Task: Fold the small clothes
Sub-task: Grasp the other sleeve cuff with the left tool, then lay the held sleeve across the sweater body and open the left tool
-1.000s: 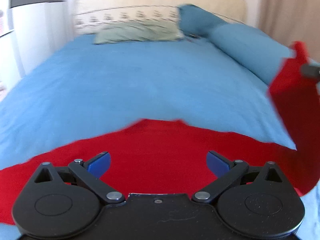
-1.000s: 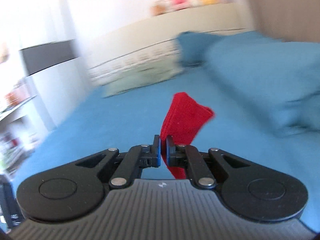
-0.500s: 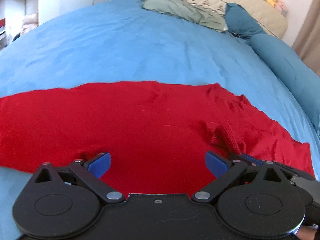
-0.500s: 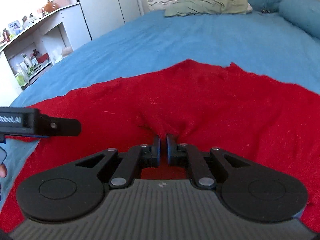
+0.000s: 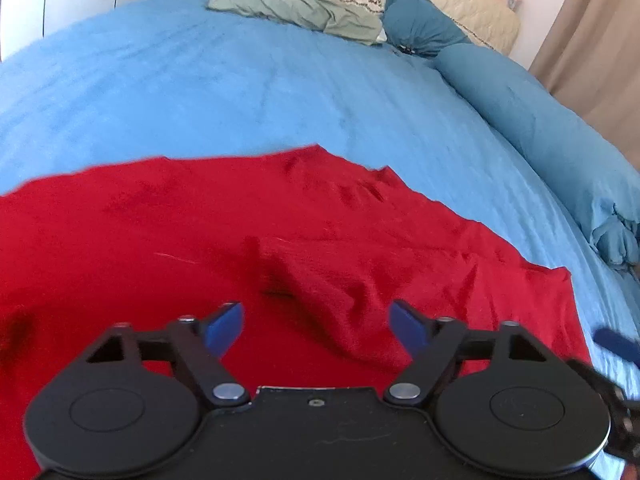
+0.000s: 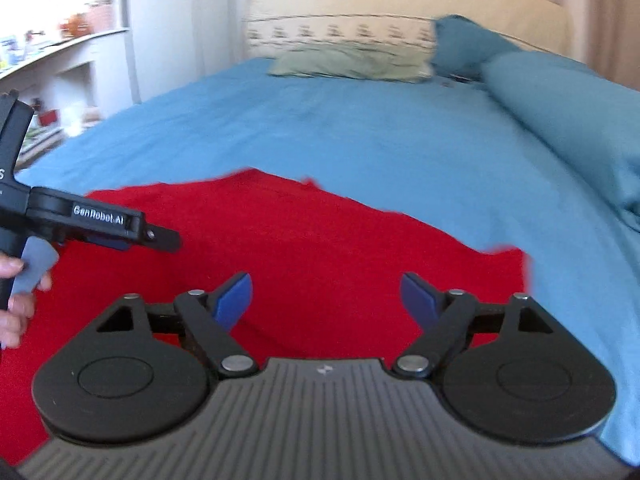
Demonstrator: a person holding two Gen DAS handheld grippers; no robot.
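Grippers both free over red garment

Left wrist view: your left gripper (image 5: pixel 316 322) has its jaws apart, just been closing in some, nothing pinched. Red garment (image 5: pixel 200 240) lies spread on the blue bedspread (image 5: pixel 240 88), under and ahead of the fingers (image 5: pixel 224 326); a raised crease runs up between them. Green pillow (image 5: pixel 296 10) and teal bolster (image 5: pixel 532 120) sit well beyond the fingertips.

Right wrist view: your right gripper (image 6: pixel 326 300) stands wide, jaws just been opening, and the cloth lies flat below with no pad touching it. Left gripper (image 6: pixel 156 238) pokes in from the left-finger side, hand (image 6: pixel 16 300) on its trigger.
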